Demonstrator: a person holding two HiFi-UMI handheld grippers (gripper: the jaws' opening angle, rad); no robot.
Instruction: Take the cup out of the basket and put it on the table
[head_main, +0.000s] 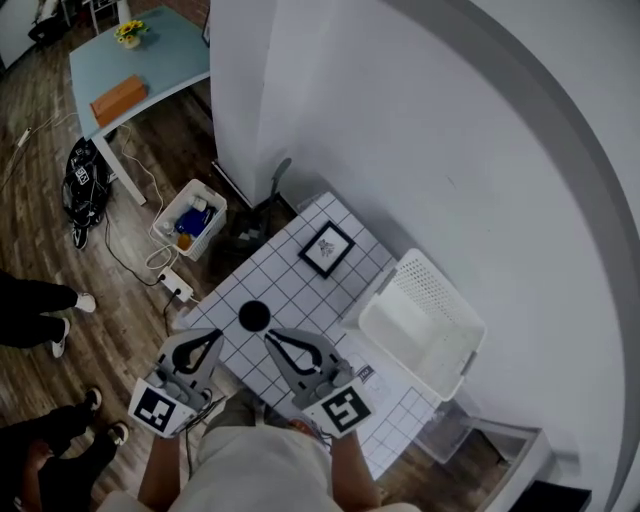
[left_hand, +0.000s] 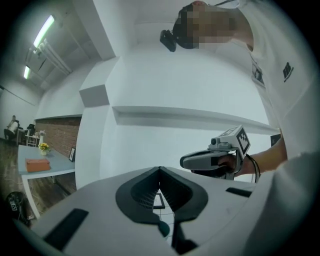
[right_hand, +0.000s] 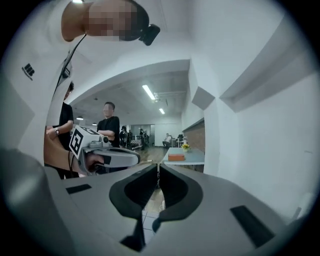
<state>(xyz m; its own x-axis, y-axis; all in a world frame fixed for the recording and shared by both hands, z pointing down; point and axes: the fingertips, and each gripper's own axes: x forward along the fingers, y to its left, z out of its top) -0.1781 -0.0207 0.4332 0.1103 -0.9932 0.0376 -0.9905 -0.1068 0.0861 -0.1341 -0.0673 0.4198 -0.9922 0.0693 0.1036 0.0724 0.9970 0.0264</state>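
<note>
black cup (head_main: 254, 316) stands on the tiled tabletop (head_main: 290, 282), outside the white basket (head_main: 398, 322) and well apart from it. 2 tools over near edge: left tool (head_main: 213, 337) pressed together, empty; right tool (head_main: 272, 338) pressed together, empty.

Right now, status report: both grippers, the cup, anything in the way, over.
Left gripper shut, empty. Right gripper shut, empty. Dark round cup on white gridded table, outside white perforated plastic basket. Black-framed picture nearby, apart from cup.
</note>
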